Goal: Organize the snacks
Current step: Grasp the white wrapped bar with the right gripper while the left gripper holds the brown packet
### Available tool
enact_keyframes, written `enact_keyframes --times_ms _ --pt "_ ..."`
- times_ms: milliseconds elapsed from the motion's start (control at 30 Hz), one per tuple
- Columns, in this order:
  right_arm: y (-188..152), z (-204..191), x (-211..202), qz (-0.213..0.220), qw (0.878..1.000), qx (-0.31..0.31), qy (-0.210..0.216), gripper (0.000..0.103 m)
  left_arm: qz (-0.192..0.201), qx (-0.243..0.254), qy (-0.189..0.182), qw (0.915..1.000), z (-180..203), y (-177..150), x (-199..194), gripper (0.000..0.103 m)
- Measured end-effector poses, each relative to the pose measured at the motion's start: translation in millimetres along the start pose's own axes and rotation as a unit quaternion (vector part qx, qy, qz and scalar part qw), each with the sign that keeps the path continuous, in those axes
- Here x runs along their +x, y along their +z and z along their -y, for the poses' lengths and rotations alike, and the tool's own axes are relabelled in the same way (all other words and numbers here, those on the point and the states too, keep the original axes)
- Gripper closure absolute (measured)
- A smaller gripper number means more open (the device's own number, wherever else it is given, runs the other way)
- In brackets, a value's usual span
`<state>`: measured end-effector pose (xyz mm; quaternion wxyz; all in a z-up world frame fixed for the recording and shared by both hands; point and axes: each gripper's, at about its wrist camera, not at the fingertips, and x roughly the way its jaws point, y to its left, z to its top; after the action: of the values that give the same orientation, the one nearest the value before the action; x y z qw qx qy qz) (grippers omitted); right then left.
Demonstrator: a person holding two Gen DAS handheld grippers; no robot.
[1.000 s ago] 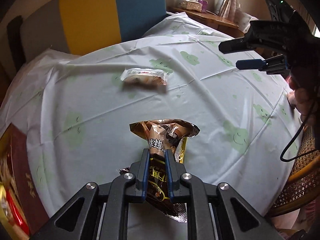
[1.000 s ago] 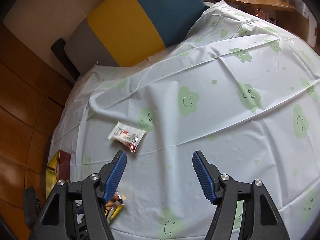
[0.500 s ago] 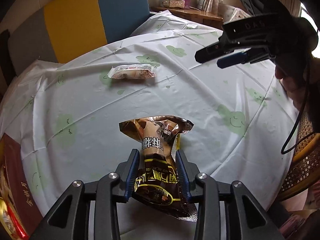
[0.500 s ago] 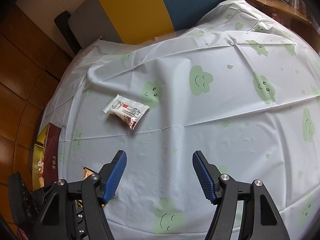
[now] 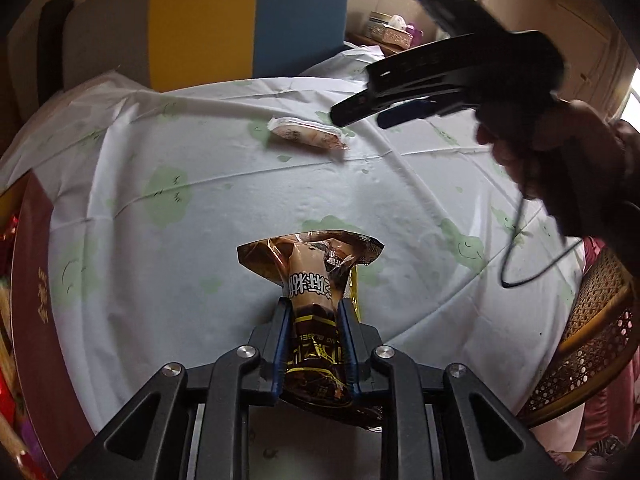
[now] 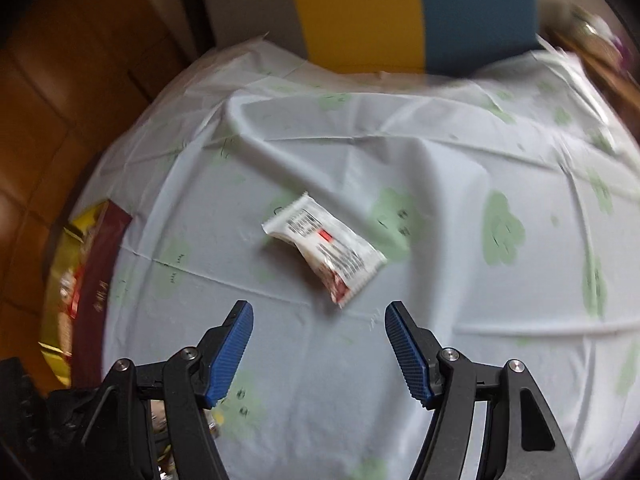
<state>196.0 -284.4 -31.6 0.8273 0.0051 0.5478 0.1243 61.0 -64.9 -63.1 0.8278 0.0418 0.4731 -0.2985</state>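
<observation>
Over the white packet [image 6: 326, 248] now — right claw [image 6: 319, 322] spread; left claw [image 5: 314, 312] still grips brown packet [image 5: 312, 276].

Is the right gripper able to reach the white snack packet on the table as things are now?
Probably yes. The right gripper is open and empty, and the white snack packet lies alone on the tablecloth just ahead of its fingers, with nothing between them.

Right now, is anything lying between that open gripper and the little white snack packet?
Nothing visible does. The right gripper is open, and only bare tablecloth lies between it and the white snack packet. The left gripper holds the brown snack bag elsewhere.
</observation>
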Motion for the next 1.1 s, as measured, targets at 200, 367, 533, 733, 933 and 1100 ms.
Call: enact_keyframes --times_ms 200,367,533,733,933,1100 --pt "31 -18 38 -0.016 0.996 -0.071 -0.051 0.034 0.006 -0.018 -0.008 0.9998 -8 -6 -4 0.080" --pt "43 -17 55 -0.038 0.994 -0.091 -0.055 0.034 0.009 -0.026 -0.015 0.9995 -11 -6 -2 0.080" --pt "31 -9 58 -0.047 0.994 -0.084 -0.043 0.045 0.013 -0.036 -0.019 0.9991 -15 -8 -2 0.079" --pt "-5 -27 39 -0.059 0.992 -0.107 -0.035 0.064 0.020 -0.041 -0.016 0.9988 -18 -9 -1 0.080" --pt "-62 -39 18 -0.057 0.993 -0.101 -0.008 0.062 0.020 -0.026 0.009 0.9994 -6 -11 -9 0.081" --pt "-72 -30 15 -0.043 0.996 -0.083 0.006 0.062 0.032 -0.019 0.017 0.9992 3 -11 -25 0.082"
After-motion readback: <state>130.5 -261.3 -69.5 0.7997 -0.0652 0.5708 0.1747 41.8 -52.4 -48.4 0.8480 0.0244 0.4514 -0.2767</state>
